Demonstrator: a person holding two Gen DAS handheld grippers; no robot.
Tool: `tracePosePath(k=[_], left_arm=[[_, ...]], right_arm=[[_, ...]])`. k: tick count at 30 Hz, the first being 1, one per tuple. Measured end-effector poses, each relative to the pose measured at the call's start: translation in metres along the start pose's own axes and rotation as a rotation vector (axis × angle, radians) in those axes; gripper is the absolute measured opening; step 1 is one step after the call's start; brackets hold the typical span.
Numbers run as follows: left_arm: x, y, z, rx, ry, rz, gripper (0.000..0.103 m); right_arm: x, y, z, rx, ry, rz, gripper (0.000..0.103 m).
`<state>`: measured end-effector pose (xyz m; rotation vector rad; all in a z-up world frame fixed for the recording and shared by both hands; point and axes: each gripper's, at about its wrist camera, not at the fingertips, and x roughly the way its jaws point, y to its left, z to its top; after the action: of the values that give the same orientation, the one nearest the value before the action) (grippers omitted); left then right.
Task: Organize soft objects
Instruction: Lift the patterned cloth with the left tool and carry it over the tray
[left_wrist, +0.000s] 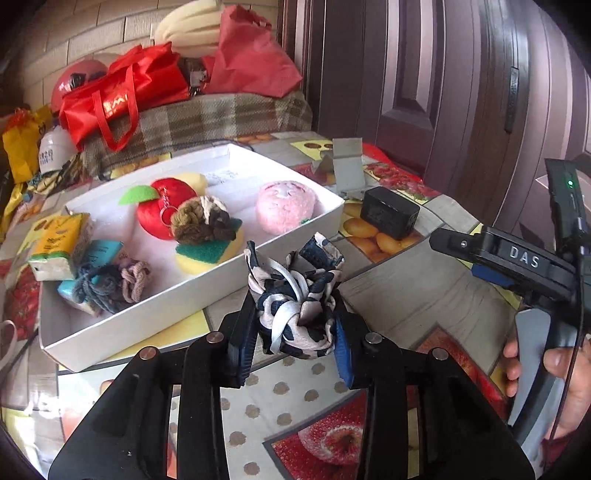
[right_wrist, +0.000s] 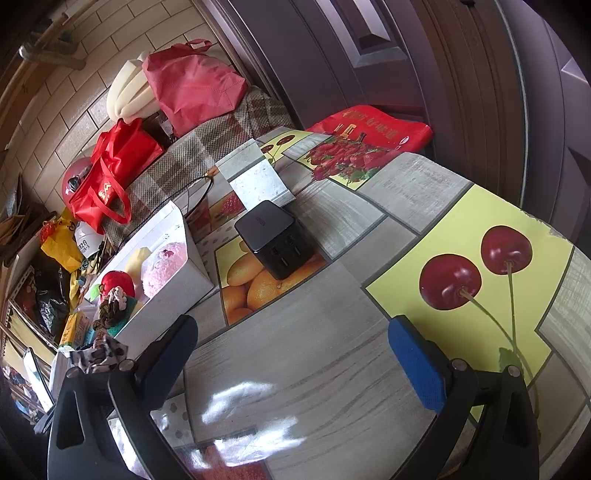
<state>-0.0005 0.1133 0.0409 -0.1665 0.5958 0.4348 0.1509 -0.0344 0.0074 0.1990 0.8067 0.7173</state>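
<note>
Scarf (left_wrist: 295, 310): navy/white blotchy print w/ white ribbon. Box (left_wrist: 207, 291) at 10 o'clock of it: white, w/ red apple toy (left_wrist: 162, 210), green leaf; pink plush (left_wrist: 286, 206); yellow-green sponge (left_wrist: 207, 251). Charger (right_wrist: 275, 240) black. Surface (right_wrist: 332, 354): grey wood-look w/ fruit squares, cherries on lime. Right fingers (right_wrist: 417, 354) blue-padded.

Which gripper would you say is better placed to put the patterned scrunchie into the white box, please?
Left: the left gripper already clamps the scrunchie beside the white box; the right gripper is open and empty.
</note>
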Motion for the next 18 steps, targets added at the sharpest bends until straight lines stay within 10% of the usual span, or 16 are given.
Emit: tracePosePath(k=[18], left_arm=[[-0.081, 0.057, -0.034, -0.068, -0.271, 0.118, 0.035]], right_arm=[[-0.002, 0.000, 0.003, -0.003, -0.014, 0.014, 0.103]])
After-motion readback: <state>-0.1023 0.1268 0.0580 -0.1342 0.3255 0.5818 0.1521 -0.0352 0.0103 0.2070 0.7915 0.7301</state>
